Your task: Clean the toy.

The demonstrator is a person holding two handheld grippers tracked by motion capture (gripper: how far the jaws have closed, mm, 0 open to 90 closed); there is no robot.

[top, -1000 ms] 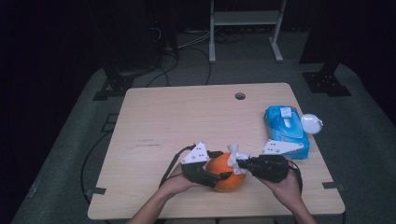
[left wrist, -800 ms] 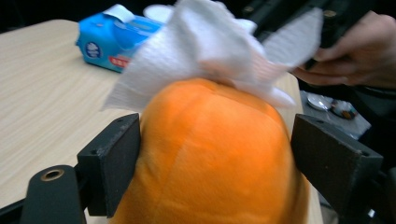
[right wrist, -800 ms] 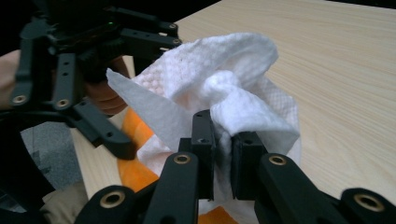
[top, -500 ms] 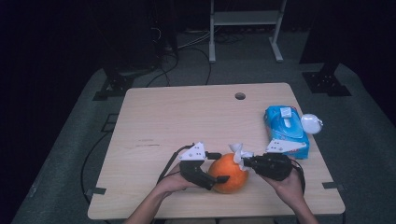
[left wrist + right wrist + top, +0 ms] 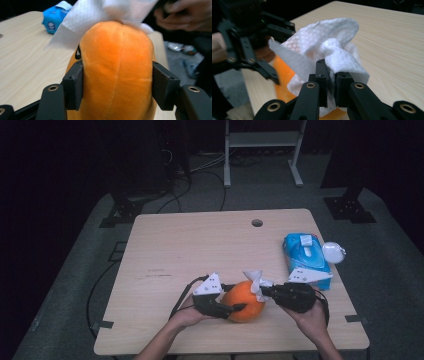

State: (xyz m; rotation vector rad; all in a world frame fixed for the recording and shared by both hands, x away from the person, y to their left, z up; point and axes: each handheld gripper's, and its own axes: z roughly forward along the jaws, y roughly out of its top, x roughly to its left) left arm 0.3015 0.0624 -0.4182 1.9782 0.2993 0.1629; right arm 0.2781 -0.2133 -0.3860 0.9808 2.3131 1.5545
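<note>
An orange plush toy (image 5: 243, 300) lies near the table's front edge. My left gripper (image 5: 237, 296) reaches in from its left. Its jaws have just been closing with the toy between them. In the left gripper view the pads (image 5: 73, 87) press into both sides of the plush toy (image 5: 117, 62). My right gripper (image 5: 265, 291) is shut on a crumpled white tissue (image 5: 254, 279) at the toy's upper right. In the right gripper view the tissue (image 5: 329, 45) bulges above the closed jaws of my right gripper (image 5: 332, 72) and drapes onto the orange plush (image 5: 283, 72).
A blue pack of wipes (image 5: 305, 251) lies at the wooden table's (image 5: 190, 245) right edge, with a white rounded object (image 5: 333, 252) beside it. A cable hole (image 5: 257, 223) is at the far side. Cables and a white stand sit on the floor beyond.
The left gripper's jaws spread wider beside the orange plush toy, then closed on its sides. The right gripper with the tissue stayed at the toy's right.
</note>
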